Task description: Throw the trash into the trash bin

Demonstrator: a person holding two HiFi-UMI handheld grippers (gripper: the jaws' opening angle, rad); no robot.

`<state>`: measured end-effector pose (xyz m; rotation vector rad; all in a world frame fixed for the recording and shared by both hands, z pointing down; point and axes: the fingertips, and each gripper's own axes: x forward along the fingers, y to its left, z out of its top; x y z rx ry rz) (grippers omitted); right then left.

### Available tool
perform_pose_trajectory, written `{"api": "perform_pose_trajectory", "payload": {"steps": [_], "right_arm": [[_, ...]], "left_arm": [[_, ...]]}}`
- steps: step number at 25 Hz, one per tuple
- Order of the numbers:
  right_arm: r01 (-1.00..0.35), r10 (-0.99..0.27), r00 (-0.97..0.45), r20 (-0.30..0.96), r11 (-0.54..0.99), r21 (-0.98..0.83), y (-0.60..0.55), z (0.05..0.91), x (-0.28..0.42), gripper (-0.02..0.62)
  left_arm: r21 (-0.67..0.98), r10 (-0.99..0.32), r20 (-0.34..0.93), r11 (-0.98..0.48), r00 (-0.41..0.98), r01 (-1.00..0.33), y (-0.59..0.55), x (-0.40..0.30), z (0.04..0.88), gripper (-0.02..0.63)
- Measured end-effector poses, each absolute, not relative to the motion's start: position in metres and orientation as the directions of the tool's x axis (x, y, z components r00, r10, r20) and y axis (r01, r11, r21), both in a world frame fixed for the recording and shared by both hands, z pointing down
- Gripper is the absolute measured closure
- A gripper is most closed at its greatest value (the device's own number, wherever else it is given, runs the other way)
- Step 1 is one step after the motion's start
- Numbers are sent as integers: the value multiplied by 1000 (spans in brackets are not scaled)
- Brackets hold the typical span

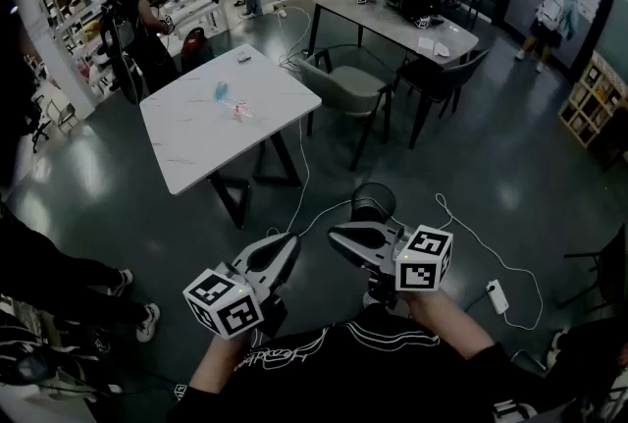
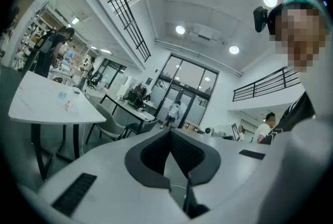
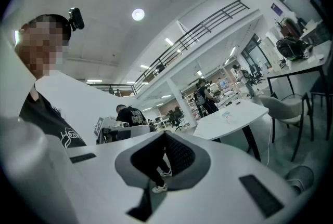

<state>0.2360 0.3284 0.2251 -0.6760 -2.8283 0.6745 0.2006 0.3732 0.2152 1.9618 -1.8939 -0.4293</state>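
Dark polished floor (image 1: pixel 442 156) ran through the open office, shiny enough to catch the ceiling lights, and on it stood a white table (image 1: pixel 196 151) with a smooth, faintly veined top and black angled legs. The trash (image 1: pixel 234 102) lay near the middle of that top: two small scraps close together, one bluish and one pale pink, both crumpled and light-looking. They were too small from where the person stood to show a long axis.

The person held both tools low and close to the chest. The left gripper (image 1: pixel 283 247) had its jaws pressed together with nothing between the dark ribbed pads. The right gripper (image 1: pixel 341 237) was closed the same way and empty. Both were smooth white plastic and pointed roughly level, with their tips turned in toward each other.

The trash lay ahead and to the left, well apart from both tools and higher than the floor between. The left gripper looked the nearer of the two, though not by much. The trash bin (image 1: pixel 373 201), round, black and open-topped, sat on the floor just beyond the right gripper's tip, with a thin white cable (image 1: pixel 471 233) curling past it. To my eye the pickup called for walking up to the table first, while the bin already stood almost underfoot. A grey padded chair (image 1: pixel 343 85) stood at the table's far right corner.
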Motion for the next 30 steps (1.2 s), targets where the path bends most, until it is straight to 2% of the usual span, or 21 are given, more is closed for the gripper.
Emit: {"api": "perform_pose_trajectory", "payload": {"steps": [7, 14, 20, 30], "right_arm": [[402, 479, -876, 50, 784, -473, 315, 223, 234, 565], [461, 526, -850, -2, 743, -486, 281, 222, 225, 565], [466, 548, -836, 16, 725, -506, 221, 225, 213, 565], [472, 534, -846, -11, 738, -482, 103, 210, 217, 565]], "left_arm": [[485, -999, 47, 6, 20, -875, 360, 198, 210, 604], [515, -999, 47, 34, -11, -856, 323, 190, 215, 603], [514, -994, 104, 77, -27, -854, 260, 183, 222, 603], [481, -995, 91, 69, -28, -874, 146, 186, 210, 603]]}}
